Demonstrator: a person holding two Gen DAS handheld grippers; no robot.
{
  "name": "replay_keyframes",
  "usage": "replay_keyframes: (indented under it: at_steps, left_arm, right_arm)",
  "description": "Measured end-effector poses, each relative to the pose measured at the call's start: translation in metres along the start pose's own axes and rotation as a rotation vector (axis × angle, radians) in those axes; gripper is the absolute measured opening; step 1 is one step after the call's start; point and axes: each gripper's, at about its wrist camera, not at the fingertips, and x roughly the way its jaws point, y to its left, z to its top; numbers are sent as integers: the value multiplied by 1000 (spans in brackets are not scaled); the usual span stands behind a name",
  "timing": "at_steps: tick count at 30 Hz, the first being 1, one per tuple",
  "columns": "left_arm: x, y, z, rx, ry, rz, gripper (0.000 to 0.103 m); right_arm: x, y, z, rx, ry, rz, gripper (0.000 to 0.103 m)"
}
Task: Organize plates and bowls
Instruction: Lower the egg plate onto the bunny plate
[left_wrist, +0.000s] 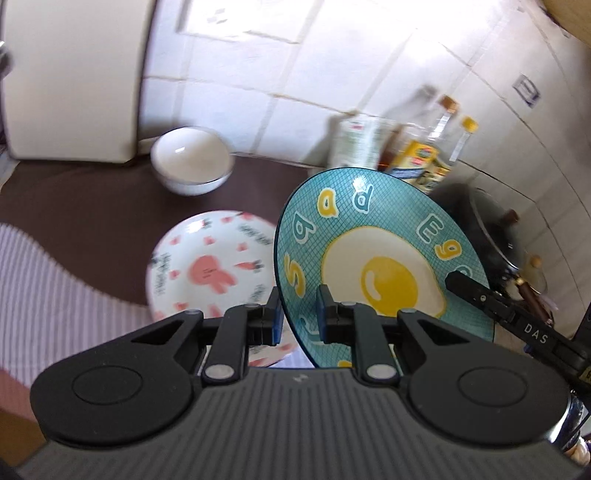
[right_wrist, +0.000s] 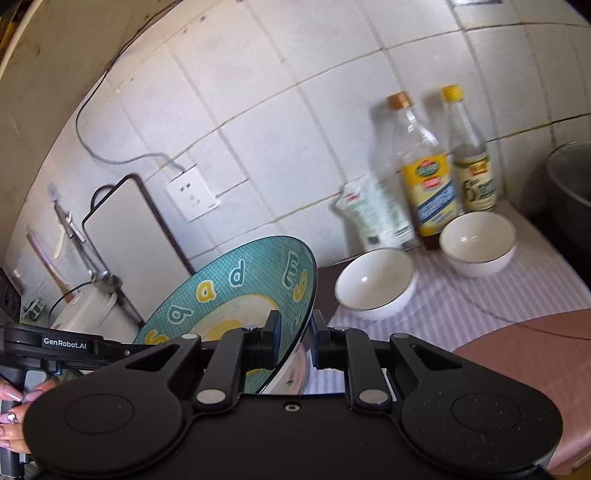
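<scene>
A teal plate with a fried-egg picture and yellow letters hangs tilted above the counter, held by both grippers. My left gripper is shut on its near rim. From the right, a finger of my right gripper grips the opposite edge. In the right wrist view my right gripper is shut on the teal plate. Below lies a white plate with a pink rabbit. A white bowl stands behind it. Two white bowls show in the right wrist view.
Two clear bottles and a white pouch stand against the tiled wall. A cutting board leans at the left. A dark wok and a metal pot sit at the right. A person's hand holds the left gripper's handle.
</scene>
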Motion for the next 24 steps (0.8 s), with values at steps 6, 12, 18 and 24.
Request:
replay_keyframes:
  at_steps: [6, 12, 18, 24]
  left_arm:
    - [10, 40, -5, -49, 34, 58, 16]
    - [25, 69, -6, -63, 44, 119, 16]
    - [50, 97, -5, -107, 91, 123, 16]
    - [71, 114, -2, -136, 126, 123, 17]
  right_arm:
    - [37, 14, -17, 5, 74, 39, 20]
    - [73, 18, -42, 59, 100, 63, 20]
    - [103, 15, -60, 127, 115, 65, 20]
    - [128, 19, -63, 100, 168, 31, 20]
